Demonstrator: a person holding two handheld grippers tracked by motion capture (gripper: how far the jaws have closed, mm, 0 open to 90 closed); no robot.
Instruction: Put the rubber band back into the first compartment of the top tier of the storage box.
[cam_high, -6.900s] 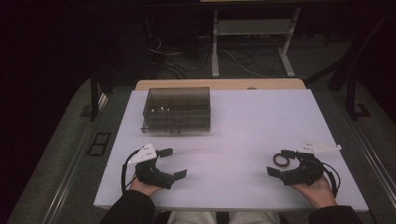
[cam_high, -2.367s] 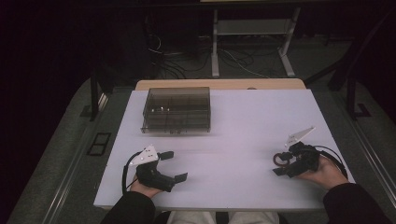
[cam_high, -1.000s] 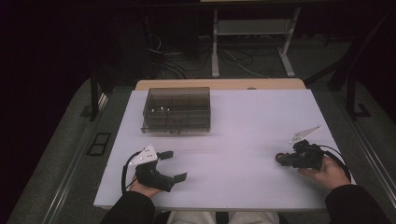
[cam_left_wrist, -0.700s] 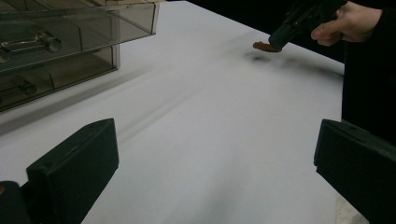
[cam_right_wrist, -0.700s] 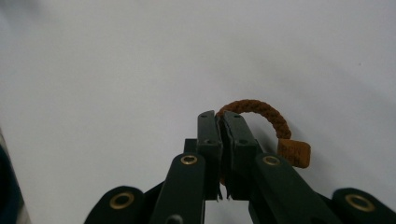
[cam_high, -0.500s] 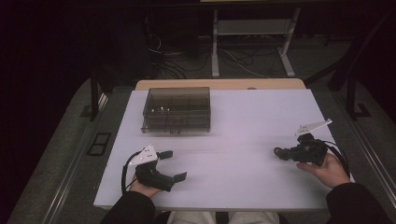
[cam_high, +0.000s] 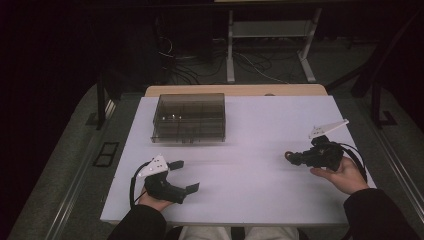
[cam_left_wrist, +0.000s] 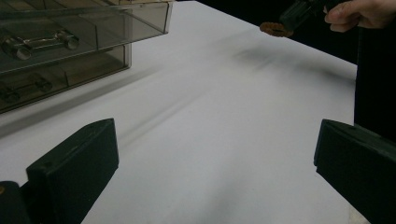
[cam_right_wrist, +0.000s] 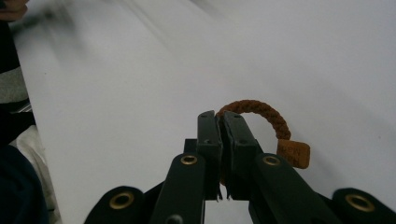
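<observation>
A brown braided ring (cam_right_wrist: 261, 111) with a small tan tag (cam_right_wrist: 293, 153) is pinched between the jaws of my right gripper (cam_right_wrist: 219, 117), which is shut on it. In the high view this gripper (cam_high: 294, 159) hovers above the right side of the white table (cam_high: 250, 145), the ring (cam_high: 288, 156) at its tip pointing left. My left gripper (cam_high: 185, 175) rests at the near left of the table, jaws wide open and nothing between them (cam_left_wrist: 217, 140). From the left gripper view the ring (cam_left_wrist: 275, 29) hangs at the far upper right.
A smoky clear plastic box (cam_high: 189, 117) with compartments stands at the back left of the table; small metal parts lie inside it (cam_left_wrist: 37, 44). The table's near edge runs just behind my hands. Dark floor, cables and desk legs lie beyond the far edge.
The ring first lay on the table by the right gripper; the right gripper closed on it and has lifted it, drifting slightly back. The left gripper has kept still.
</observation>
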